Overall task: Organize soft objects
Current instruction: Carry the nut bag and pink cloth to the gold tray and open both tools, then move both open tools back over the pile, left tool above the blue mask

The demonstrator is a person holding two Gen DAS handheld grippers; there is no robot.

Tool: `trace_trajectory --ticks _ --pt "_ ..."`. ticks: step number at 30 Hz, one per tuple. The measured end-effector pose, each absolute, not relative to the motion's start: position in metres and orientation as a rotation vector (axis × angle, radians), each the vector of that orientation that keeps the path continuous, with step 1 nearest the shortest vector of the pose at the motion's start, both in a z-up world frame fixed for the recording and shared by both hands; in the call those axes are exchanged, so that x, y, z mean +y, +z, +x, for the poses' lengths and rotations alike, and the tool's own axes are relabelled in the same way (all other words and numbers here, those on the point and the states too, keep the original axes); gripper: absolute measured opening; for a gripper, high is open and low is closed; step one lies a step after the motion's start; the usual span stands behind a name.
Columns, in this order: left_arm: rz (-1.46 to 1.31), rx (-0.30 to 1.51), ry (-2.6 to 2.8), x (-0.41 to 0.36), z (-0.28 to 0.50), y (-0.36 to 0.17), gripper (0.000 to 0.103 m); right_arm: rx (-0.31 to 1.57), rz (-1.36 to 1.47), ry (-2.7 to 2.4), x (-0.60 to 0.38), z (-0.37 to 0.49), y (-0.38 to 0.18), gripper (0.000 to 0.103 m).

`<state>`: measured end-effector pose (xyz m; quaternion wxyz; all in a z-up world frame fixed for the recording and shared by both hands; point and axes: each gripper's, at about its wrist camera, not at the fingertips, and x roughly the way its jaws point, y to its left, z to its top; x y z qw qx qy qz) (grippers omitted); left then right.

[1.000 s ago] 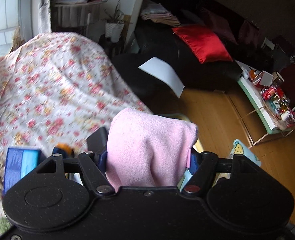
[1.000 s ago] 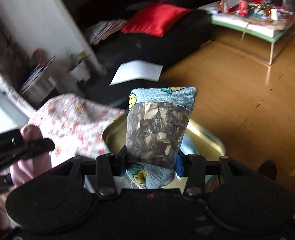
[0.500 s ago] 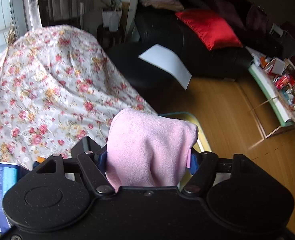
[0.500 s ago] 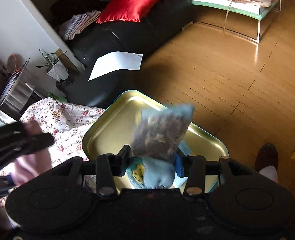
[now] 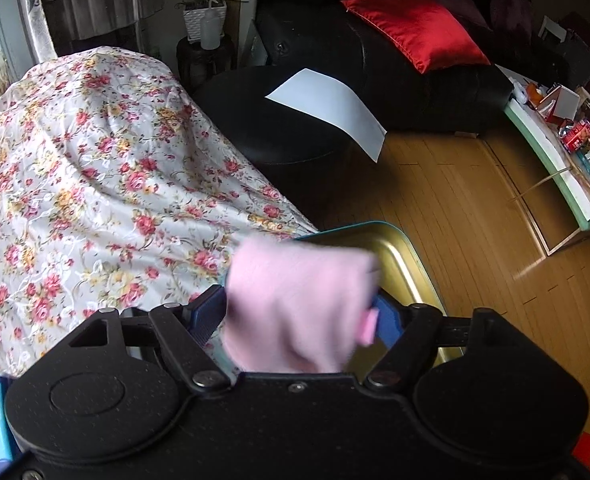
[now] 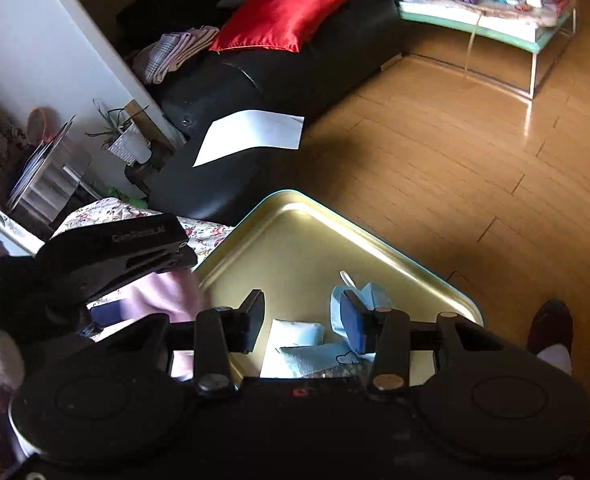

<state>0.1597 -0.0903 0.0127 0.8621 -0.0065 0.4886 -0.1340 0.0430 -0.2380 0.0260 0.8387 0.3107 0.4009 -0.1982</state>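
A pink towel (image 5: 295,300) sits blurred between the fingers of my left gripper (image 5: 299,316), whose jaws are opening; the towel is slipping loose over the near corner of the gold tin tray (image 5: 399,248). In the right wrist view the left gripper (image 6: 115,256) hangs at the tray's left edge with the pink towel (image 6: 163,296) under it. My right gripper (image 6: 305,316) is open and empty above the tray (image 6: 295,240). Below it in the tray lie the blue herb sachet (image 6: 315,356), a light blue face mask (image 6: 359,292) and a pale pad (image 6: 295,330).
The tray rests on a table covered by a floral cloth (image 5: 95,160). Beyond it stand a black ottoman with a white sheet (image 5: 327,112), a sofa with a red cushion (image 5: 415,28) and a cluttered low table (image 5: 555,152). A person's foot (image 6: 551,328) is on the wooden floor.
The right gripper let go of the sachet, which dropped into the tray. The left gripper moved down toward the tray and the pink towel began sliding out of it.
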Motion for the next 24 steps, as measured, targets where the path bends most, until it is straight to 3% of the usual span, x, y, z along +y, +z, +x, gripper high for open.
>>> trace_trajectory --ticks 13,24 --pt "-0.014 1.012 -0.265 -0.091 0.154 0.013 0.075 0.888 0.708 -0.451 -0.242 0.045 0.015 0.046" --pt "-0.029 0.992 -0.216 -0.037 0.114 0.032 0.076 0.921 0.672 -0.480 -0.240 0.043 0.008 0.046"
